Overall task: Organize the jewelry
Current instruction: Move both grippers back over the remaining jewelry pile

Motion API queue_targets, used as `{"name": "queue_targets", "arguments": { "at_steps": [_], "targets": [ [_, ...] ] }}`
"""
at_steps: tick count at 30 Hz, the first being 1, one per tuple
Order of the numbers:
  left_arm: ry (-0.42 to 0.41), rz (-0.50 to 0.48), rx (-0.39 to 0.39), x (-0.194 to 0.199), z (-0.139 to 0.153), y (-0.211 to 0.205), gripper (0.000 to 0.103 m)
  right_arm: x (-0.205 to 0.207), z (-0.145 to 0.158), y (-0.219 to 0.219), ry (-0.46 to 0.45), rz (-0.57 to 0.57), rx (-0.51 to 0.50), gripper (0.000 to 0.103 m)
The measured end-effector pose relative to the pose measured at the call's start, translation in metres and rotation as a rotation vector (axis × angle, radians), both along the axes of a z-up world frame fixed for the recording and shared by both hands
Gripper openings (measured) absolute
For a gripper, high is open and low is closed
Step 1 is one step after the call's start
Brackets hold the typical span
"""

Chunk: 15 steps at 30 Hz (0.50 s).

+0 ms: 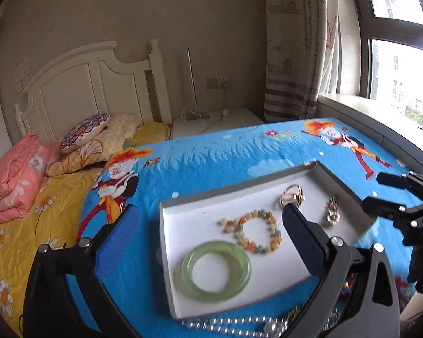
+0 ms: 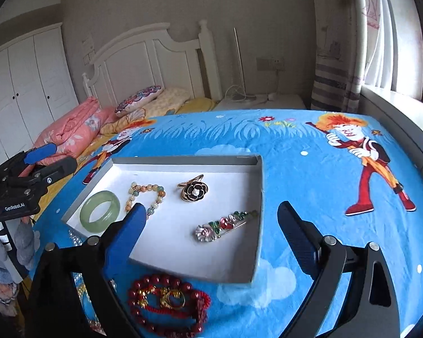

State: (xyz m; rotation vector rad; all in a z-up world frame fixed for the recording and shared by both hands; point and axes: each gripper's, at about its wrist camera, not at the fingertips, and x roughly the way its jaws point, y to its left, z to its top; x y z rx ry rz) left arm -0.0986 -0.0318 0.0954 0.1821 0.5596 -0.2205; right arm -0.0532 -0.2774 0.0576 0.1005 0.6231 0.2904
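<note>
A shallow white box (image 1: pixel 166 225) lies on the blue cartoon blanket. Inside it are a green bangle (image 1: pixel 215 270), a pastel bead bracelet (image 1: pixel 256 231), a black flower brooch (image 2: pixel 194 191) and a flowered hair clip (image 2: pixel 225 224). My left gripper (image 1: pixel 208 211) stands open above the box's left part, with nothing between its fingers. My right gripper (image 2: pixel 211 208) is open too, straddling the box's right near corner and holding nothing. In front of the box lie a red bead bracelet (image 2: pixel 166 304) with a gold ring (image 2: pixel 173 298) and a pearl necklace (image 1: pixel 239 325).
The blue blanket (image 2: pixel 310 169) covers a raised surface beside a bed with pillows (image 1: pixel 84 132) and a pink quilt (image 1: pixel 11 180). A windowsill (image 1: pixel 352 104) and curtain run along the right. A white nightstand (image 1: pixel 220 121) stands behind.
</note>
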Motion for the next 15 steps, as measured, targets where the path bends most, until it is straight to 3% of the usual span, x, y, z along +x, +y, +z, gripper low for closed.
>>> {"name": "queue_targets", "arguments": {
  "at_steps": [4,11,15],
  "targets": [
    [0.046,0.054,0.034,-0.032,-0.017,0.02,0.101,-0.023,-0.013,-0.007,0.072,0.002,-0.016,0.09],
    [0.116,0.157,-0.018,-0.059,-0.051,0.066,0.101,-0.047,-0.031,-0.013,0.16,-0.013,0.01,0.09],
    [0.153,0.175,-0.037,-0.054,-0.066,0.076,0.101,-0.049,-0.041,-0.011,0.199,-0.007,0.007,0.076]
  ]
}}
